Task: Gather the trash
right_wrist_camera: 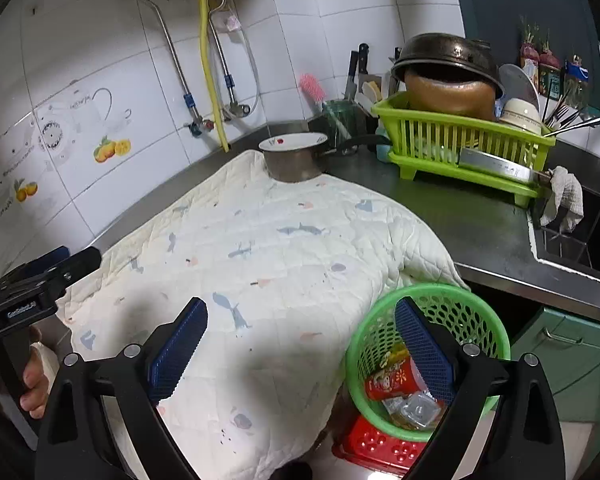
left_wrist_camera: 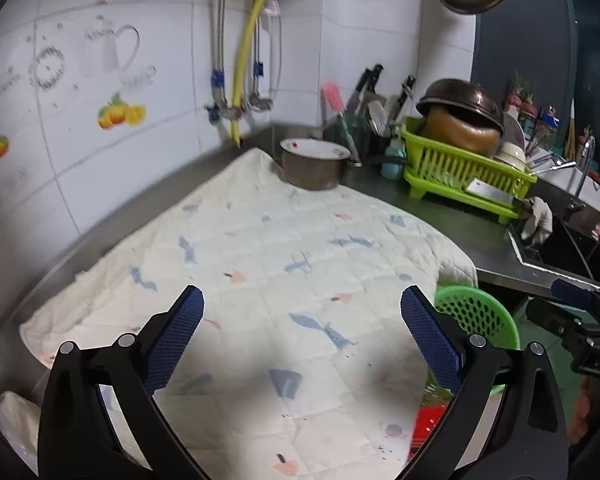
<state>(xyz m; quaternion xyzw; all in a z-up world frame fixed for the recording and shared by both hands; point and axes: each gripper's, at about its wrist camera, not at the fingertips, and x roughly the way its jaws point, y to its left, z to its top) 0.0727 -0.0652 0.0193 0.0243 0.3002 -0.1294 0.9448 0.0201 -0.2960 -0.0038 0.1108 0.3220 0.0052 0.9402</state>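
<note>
While both claws hung released and empty over the quilted cloth [right_wrist_camera: 260, 248], the green basket [right_wrist_camera: 476, 312] of wrappers [right_wrist_camera: 396, 380] lay at four o'clock, nearer the right claw [right_wrist_camera: 300, 340] than the left claw [left_wrist_camera: 302, 320].

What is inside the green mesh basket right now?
The green mesh basket holds a red printed wrapper and crumpled clear plastic packaging. The right gripper's finger covers part of the inside, so anything behind it is hidden.

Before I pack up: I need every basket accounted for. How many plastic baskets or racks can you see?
3: a green round basket holding trash beside the counter, a red basket under it, and a lime dish rack on the counter. Others may be hidden.
</note>
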